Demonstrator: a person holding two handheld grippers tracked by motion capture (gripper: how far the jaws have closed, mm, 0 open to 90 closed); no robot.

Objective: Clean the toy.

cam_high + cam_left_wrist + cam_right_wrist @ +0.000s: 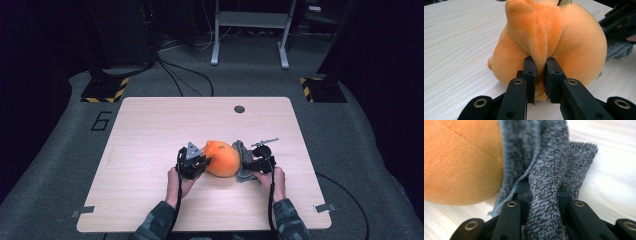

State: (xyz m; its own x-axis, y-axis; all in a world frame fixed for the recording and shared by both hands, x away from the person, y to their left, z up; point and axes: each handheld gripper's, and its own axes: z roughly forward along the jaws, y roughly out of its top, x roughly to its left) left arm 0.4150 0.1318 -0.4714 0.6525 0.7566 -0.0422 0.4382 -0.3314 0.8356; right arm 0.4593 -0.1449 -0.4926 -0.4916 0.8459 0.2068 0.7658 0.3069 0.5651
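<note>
An orange plush toy (222, 159) lies near the middle of the wooden table (150, 130). My left gripper (200, 162) is at its left side, shut on a raised fold of the orange plush (541, 37); the jaws pinch the fold (540, 66). A grey knitted cloth (242, 162) hangs against the toy's right side. My right gripper (254, 164) is shut on a bunched strip of that grey cloth (546, 195), which runs between its jaws, with the orange plush toy (461, 162) close on its left.
A dark round hole (239, 109) sits near the table's far edge. Metal clips (325, 207) mark the near corners. Beyond the table are floor cables, stand bases with yellow-black tape (105, 92), and a white frame (250, 30).
</note>
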